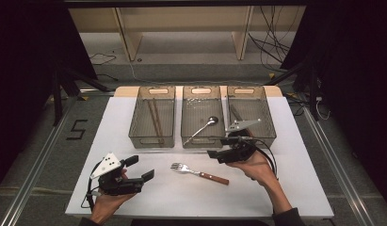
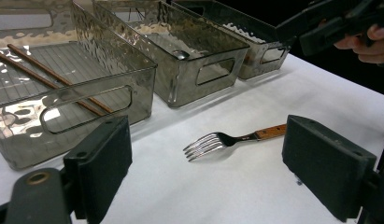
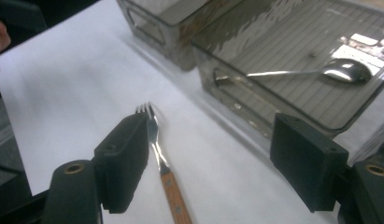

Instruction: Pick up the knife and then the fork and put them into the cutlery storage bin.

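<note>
Right gripper (image 1: 213,154): jaws spread wide, gripping nothing and touching nothing. I hold it low over the white table (image 1: 134,117), just in front of the middle bin (image 1: 202,117), with its tip aimed toward my left. In the right gripper view the fork (image 3: 159,158) lies on the table between my two black jaws, nearer the left one, whose pad covers part of the tines from sight; whether that pad is directly over the fork or only in front of it I cannot tell.

Left gripper (image 1: 141,168): also released, jaws well apart, nothing between the pads. It rests in my left hand (image 1: 106,200) near the front left of the table, pointed toward the fork.

Fork, high view (image 1: 198,173): flat on the table, front centre, between the two grippers and apart from both. Long axis runs roughly left to right across the table, slightly tilted. Tines point to my left and a little toward the bins; the wooden handle points right and toward me. The metal neck joins the handle about midway.

Bins: three clear bins in a row at the back. Chopsticks (image 1: 155,120) lie in the left one, a spoon (image 1: 204,126) in the middle one.
</note>
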The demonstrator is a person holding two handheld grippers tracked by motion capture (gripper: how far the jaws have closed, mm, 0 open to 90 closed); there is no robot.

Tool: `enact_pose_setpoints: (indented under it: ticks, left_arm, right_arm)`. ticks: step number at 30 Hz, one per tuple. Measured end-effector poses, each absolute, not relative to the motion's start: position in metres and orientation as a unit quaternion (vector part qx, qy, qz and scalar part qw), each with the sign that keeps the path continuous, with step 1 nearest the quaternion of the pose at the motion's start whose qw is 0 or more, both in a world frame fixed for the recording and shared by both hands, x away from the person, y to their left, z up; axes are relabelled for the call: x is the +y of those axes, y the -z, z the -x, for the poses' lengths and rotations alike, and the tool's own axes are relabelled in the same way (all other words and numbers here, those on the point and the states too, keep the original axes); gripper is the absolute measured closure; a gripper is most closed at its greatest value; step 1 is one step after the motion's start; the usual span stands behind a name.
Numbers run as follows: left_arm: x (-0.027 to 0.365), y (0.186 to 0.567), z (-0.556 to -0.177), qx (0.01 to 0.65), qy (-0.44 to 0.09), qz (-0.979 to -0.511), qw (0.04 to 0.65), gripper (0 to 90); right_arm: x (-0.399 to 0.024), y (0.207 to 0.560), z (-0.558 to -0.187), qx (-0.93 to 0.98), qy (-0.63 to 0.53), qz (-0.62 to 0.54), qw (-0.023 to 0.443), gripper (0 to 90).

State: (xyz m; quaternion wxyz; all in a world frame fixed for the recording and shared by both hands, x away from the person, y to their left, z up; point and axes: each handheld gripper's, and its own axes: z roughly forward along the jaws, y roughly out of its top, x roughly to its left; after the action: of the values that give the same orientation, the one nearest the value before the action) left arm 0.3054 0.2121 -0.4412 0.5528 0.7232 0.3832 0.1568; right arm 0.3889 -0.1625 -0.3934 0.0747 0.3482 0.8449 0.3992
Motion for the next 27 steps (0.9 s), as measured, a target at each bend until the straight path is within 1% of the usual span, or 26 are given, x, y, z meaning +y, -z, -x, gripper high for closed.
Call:
enact_pose_setpoints:
  ticks: [8, 27]
  left_arm:
    - [0.213, 0.441, -0.305, 0.383, -0.157, -0.722, 0.554, 15.5]
    - [0.213, 0.44, -0.305, 0.383, -0.156, -0.721, 0.556, 15.5]
  right_arm:
    - [-0.152, 0.403, -0.381, 0.859, -0.384, -0.334, 0.063, 28.5]
    - [-0.136, 0.422, -0.378, 0.888, -0.332, -0.315, 0.043, 28.0]
